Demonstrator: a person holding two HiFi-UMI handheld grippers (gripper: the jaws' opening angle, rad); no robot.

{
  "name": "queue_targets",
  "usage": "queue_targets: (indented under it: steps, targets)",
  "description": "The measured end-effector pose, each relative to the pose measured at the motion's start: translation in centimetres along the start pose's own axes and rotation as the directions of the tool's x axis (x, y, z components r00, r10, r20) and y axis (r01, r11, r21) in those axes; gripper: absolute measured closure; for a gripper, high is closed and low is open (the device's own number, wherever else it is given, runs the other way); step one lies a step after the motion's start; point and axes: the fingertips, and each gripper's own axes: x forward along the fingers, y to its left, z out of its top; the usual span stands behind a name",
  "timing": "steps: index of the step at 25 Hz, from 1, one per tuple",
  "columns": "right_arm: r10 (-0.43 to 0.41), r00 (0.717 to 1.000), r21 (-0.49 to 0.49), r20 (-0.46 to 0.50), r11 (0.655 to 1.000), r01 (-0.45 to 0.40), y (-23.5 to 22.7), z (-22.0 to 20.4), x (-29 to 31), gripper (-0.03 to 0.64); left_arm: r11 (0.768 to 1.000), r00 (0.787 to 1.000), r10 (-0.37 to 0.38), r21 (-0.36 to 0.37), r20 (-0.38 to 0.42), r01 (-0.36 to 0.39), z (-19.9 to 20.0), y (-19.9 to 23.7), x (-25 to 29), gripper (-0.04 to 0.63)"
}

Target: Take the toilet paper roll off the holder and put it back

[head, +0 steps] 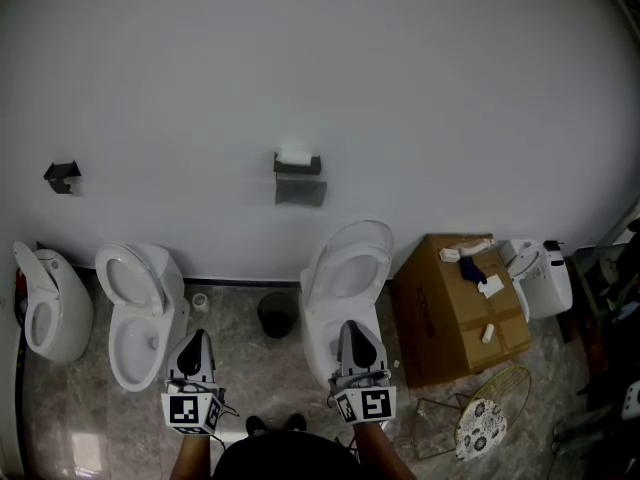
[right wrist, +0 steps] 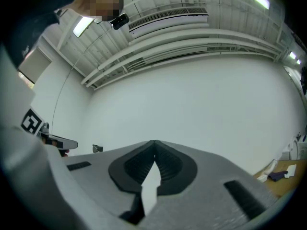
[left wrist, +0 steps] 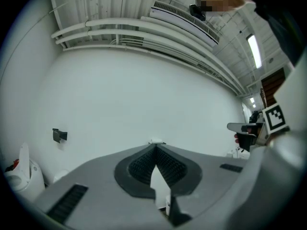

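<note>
A white toilet paper roll (head: 295,155) sits on a dark grey holder (head: 299,166) mounted on the white wall, far ahead of both grippers. In the left gripper view the roll (left wrist: 156,141) peeks just above the jaw tips. My left gripper (head: 196,335) (left wrist: 155,145) is held low near the floor, shut with nothing in it. My right gripper (head: 352,327) (right wrist: 154,142) is level beside it, also shut and empty. Both are well short of the wall.
A second, bare holder (head: 62,176) hangs on the wall at the left. Three toilets (head: 145,308) (head: 345,278) (head: 45,303) stand along the wall, with a dark bin (head: 277,314) between two of them. A cardboard box (head: 462,303) and a wire basket (head: 485,408) are at the right.
</note>
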Motion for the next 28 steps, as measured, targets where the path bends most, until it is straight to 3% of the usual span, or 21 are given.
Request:
queue_targets:
  steps: [15, 28]
  targets:
    - [0.002, 1.000, -0.007, -0.022, 1.000, -0.002, 0.4, -0.2, 0.1, 0.606, 1.000, 0.999, -0.004, -0.007, 0.038, 0.005, 0.1, 0.5, -0.2, 0.592]
    - [0.034, 0.999, -0.008, -0.038, 0.999, -0.034, 1.1, -0.6, 0.5, 0.439, 1.000, 0.999, 0.001, 0.007, 0.049, -0.002, -0.3, 1.1, -0.6, 0.592]
